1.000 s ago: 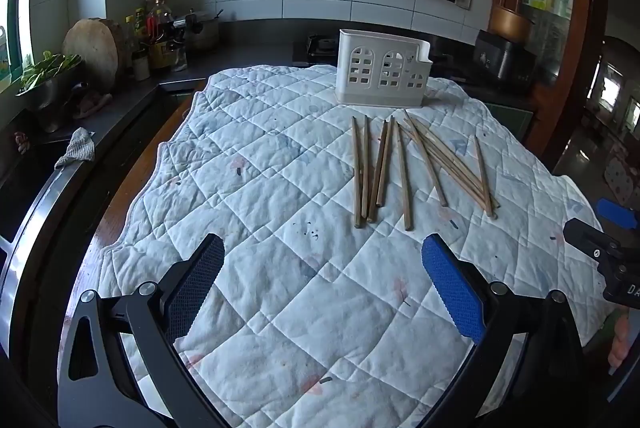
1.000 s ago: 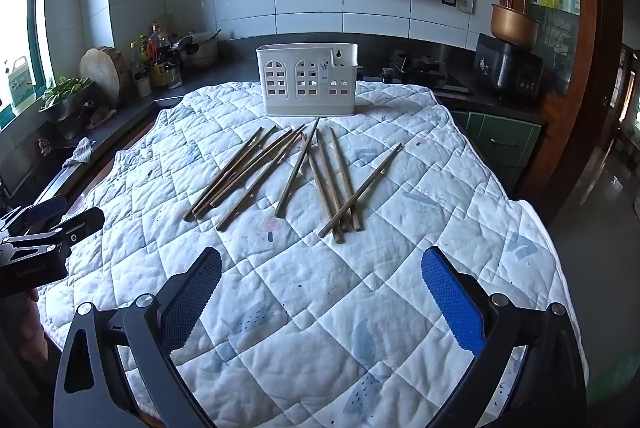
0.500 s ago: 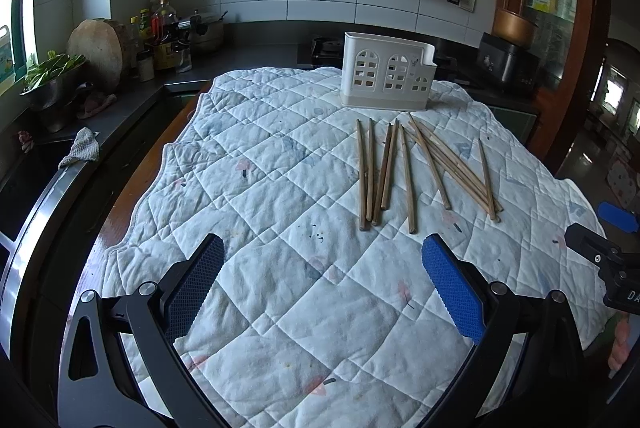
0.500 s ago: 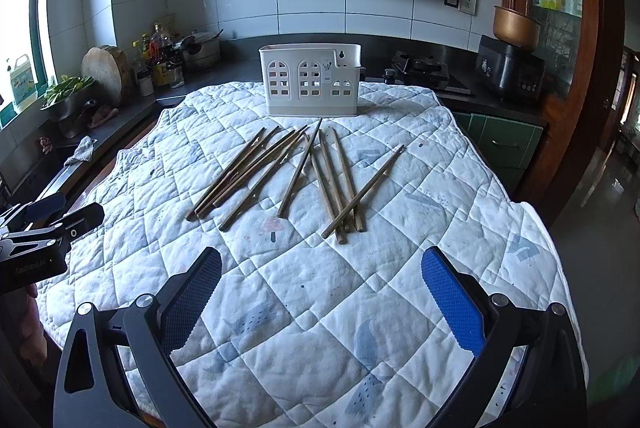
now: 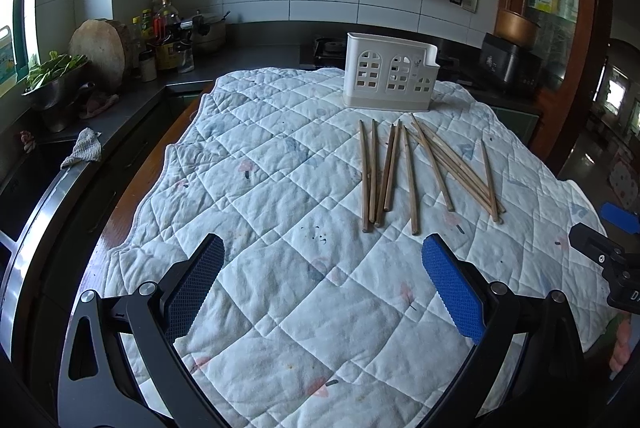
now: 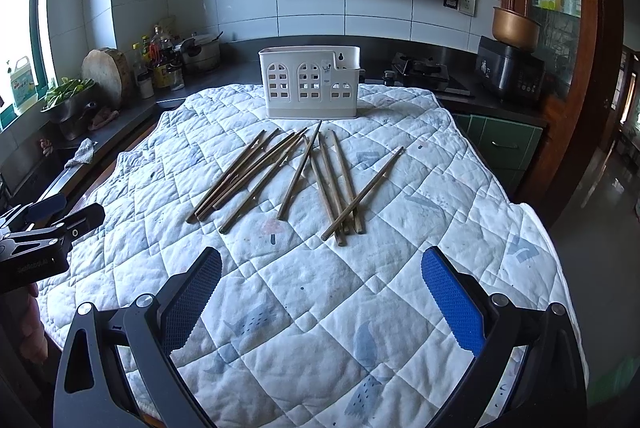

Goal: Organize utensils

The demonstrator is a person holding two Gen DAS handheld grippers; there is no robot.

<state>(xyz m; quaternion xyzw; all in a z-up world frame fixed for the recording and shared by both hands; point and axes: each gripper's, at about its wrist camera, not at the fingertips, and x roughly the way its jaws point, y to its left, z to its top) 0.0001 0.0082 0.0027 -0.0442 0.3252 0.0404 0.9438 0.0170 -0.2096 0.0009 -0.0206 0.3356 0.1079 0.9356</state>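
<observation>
Chopsticks (image 6: 296,175) lie loose on the quilted cloth (image 6: 360,308) that covers the table, about ten wooden sticks fanned out flat, several crossing or touching one another. Behind them, at the far edge of the cloth, stands the white plastic utensil holder (image 6: 310,87), upright, with arched window cut-outs in its front wall; the nearest stick tips stop just short of its base. You cannot tell from either view whether anything is inside it.

Your right gripper (image 6: 320,292) hovers over the near part of the cloth with its jaws spread wide and nothing between the blue pads (image 6: 452,304); the chopsticks lie ahead of it, not touching. Your left gripper (image 5: 320,284) is likewise wide apart and empty, held above the cloth with the sticks ahead and a little to its right. In the left wrist view the right gripper's tip shows at the right edge, and in the right wrist view the left gripper (image 6: 48,228) shows at the left edge, beside the cloth's border.

Along the dark counter (image 6: 132,115) at the left sit a round wooden chopping block (image 6: 106,71), bottles (image 6: 158,63) and a metal bowl of greens (image 6: 68,99).
</observation>
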